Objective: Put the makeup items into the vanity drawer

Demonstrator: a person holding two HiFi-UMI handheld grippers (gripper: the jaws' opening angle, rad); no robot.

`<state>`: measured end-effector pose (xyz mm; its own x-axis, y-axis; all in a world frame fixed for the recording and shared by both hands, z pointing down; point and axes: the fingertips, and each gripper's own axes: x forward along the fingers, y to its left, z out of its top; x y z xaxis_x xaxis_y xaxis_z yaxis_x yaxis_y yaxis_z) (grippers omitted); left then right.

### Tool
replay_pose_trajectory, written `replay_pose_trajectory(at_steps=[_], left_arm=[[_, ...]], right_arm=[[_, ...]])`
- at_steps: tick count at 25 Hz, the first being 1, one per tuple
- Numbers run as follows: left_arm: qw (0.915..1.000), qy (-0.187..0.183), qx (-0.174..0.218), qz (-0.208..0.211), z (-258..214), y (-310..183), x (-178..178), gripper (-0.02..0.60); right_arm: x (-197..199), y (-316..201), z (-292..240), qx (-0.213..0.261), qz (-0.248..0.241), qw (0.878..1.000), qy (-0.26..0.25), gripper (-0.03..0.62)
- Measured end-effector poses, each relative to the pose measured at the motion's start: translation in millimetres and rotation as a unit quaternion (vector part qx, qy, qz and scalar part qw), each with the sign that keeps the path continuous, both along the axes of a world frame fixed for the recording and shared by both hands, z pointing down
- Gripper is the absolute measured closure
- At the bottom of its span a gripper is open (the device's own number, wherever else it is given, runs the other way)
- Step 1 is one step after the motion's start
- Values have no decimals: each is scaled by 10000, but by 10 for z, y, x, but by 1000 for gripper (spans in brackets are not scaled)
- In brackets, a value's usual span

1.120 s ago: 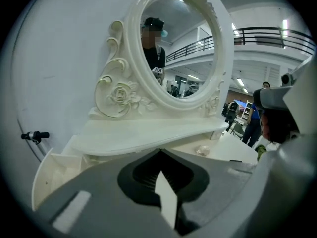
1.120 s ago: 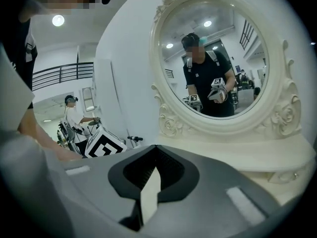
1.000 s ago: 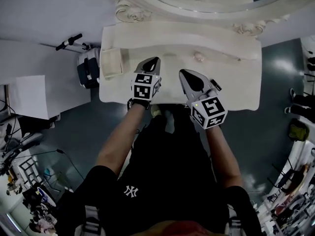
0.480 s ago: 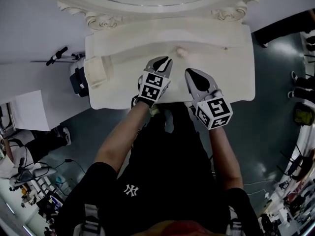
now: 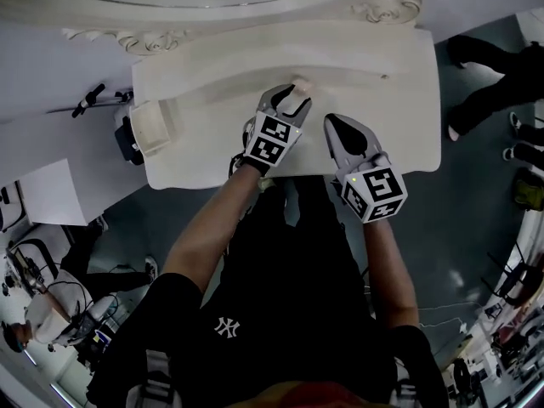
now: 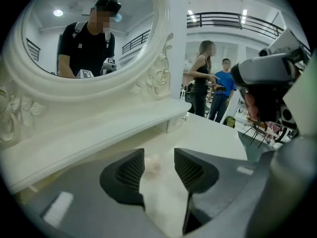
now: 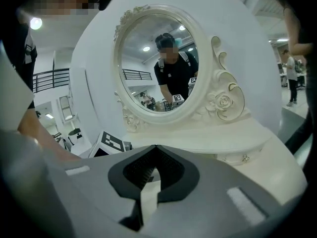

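a: how far along?
b: barely started. small pale pink round makeup item (image 6: 152, 162) lies on the white vanity top (image 5: 399, 126), between the left gripper (image 5: 291, 100)'s wide jaws, ungripped.
a: right gripper (image 7: 154, 170)?
b: jaws together, empty. open white drawer (image 5: 151, 127) at left looks empty.

White "NY" monogram (image 5: 226, 328): chest of black T-shirt (image 5: 289, 296), 6 o'clock, head view. Black-and-white square markers: cubes of left gripper (image 5: 291, 100) and right gripper (image 5: 330, 121)
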<state>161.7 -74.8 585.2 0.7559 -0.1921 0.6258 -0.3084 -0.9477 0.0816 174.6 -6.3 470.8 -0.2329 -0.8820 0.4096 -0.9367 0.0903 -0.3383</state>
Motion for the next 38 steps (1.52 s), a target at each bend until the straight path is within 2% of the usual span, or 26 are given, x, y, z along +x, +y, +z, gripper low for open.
replay_pose_trajectory(at_steps=[6,14,25,28,38], left_arm=[[9998,-174,15,70,241,-56,153,345],[9992,-377,-43,-95,475,-216,245,275],[9986,-458,-233,-103,649,-252,262,276],[9989,-325,-253,-207,669,-288,245,318],[9996,-187,-104,-179,366,-222,138,337]], right_arm=[[131,-13,146,-120,2,9999,-114,572],[280,-15,285,-243,43,9994,-222,571],[367,-14,359,-357,114,9990,-228,572],[362,-13,355,-360,125,9990,-219,572],[234,-51,229,-218,51,9996,-147,572]])
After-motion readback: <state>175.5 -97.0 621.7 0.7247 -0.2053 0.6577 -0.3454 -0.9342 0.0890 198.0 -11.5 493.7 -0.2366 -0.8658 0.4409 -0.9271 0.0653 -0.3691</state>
